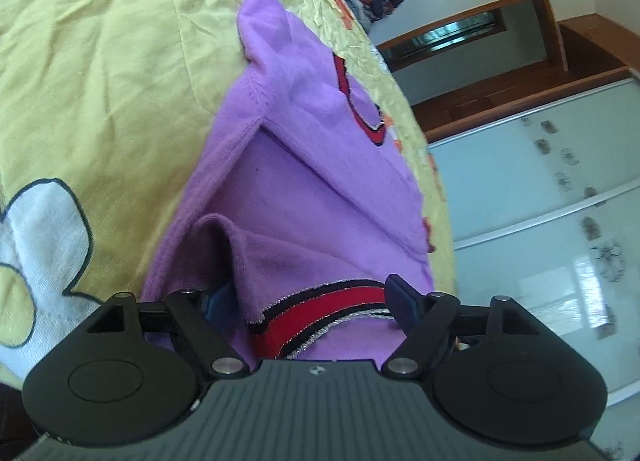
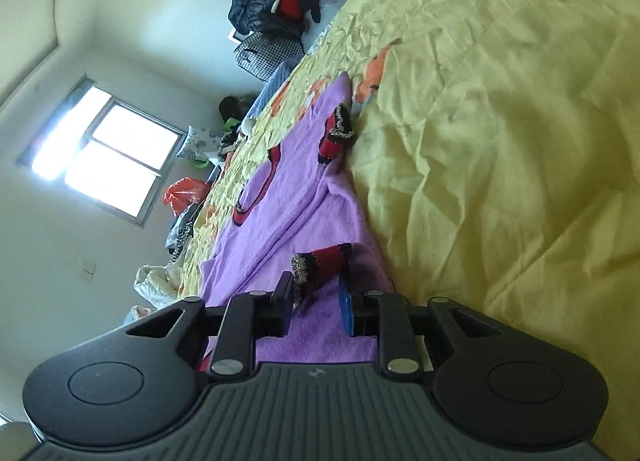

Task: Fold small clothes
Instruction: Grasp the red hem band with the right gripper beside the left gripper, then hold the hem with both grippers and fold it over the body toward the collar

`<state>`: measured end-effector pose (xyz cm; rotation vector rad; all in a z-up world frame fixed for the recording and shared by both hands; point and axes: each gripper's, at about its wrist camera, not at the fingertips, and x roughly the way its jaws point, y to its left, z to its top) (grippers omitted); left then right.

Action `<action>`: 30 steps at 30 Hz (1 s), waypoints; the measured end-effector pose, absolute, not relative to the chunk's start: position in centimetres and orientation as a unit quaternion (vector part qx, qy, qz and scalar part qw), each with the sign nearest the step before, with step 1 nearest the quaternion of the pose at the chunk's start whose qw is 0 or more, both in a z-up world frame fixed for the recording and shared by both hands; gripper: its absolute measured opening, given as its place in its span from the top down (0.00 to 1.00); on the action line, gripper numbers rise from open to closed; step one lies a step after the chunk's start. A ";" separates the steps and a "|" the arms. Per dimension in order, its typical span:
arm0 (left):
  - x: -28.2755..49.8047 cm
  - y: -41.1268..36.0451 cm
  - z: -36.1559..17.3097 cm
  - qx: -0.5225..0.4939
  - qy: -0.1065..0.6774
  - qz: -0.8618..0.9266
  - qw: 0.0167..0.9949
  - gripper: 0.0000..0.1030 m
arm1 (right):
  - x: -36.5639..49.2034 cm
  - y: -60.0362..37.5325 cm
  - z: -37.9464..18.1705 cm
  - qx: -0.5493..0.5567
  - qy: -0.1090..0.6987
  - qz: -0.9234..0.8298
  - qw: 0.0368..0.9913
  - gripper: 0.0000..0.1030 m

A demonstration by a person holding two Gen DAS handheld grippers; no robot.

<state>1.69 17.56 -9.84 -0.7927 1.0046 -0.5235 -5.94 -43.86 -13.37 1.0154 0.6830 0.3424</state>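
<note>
We found the purple top (image 1: 304, 165) spread on the yellow quilt (image 1: 100, 81), just ahead of both tongs. Left tongs (image 1: 304, 301) stood wide open, fabric and its red band (image 1: 320, 301) lying loose between the jaws. Right tongs (image 2: 314, 301) were slightly parted, the red cuff (image 2: 320, 265) at the tips, unpinched. We judged a release step: lift clear straight, without dragging the fold.
</note>
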 end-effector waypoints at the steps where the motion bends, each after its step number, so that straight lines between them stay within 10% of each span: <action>1: 1.6 17.3 -9.6 -0.359 0.464 -0.244 0.772 0.26 | -6.0 -44.1 -13.5 0.490 0.315 0.162 0.796 0.78; 6: 1.2 16.2 -9.6 -0.332 0.477 -0.237 0.778 0.29 | -6.4 -45.0 -13.7 0.535 0.297 0.178 0.771 0.31; 11: 1.3 15.1 -10.1 -0.282 0.495 -0.227 0.790 0.81 | -4.9 -45.3 -14.0 0.574 0.303 0.162 0.744 0.30; 15: 1.1 15.3 -10.5 -0.257 0.498 -0.225 0.797 0.83 | -2.8 -45.1 -13.9 0.589 0.327 0.151 0.723 0.30; 20: 1.5 16.1 -10.8 -0.273 0.505 -0.229 0.786 0.83 | -1.5 -40.7 -7.4 0.255 0.341 0.151 0.892 0.27; 25: 3.0 17.5 -10.8 -0.334 0.498 -0.230 0.767 0.88 | -1.1 -37.1 -7.3 0.027 0.332 0.157 0.930 0.31; 27: 3.8 17.9 -10.8 -0.357 0.490 -0.233 0.761 0.88 | -1.0 -37.1 -7.9 0.016 0.333 0.158 0.929 0.67; 30: 5.2 18.2 -10.4 -0.367 0.480 -0.222 0.765 0.88 | -1.0 -36.9 -8.5 0.010 0.332 0.157 0.930 0.78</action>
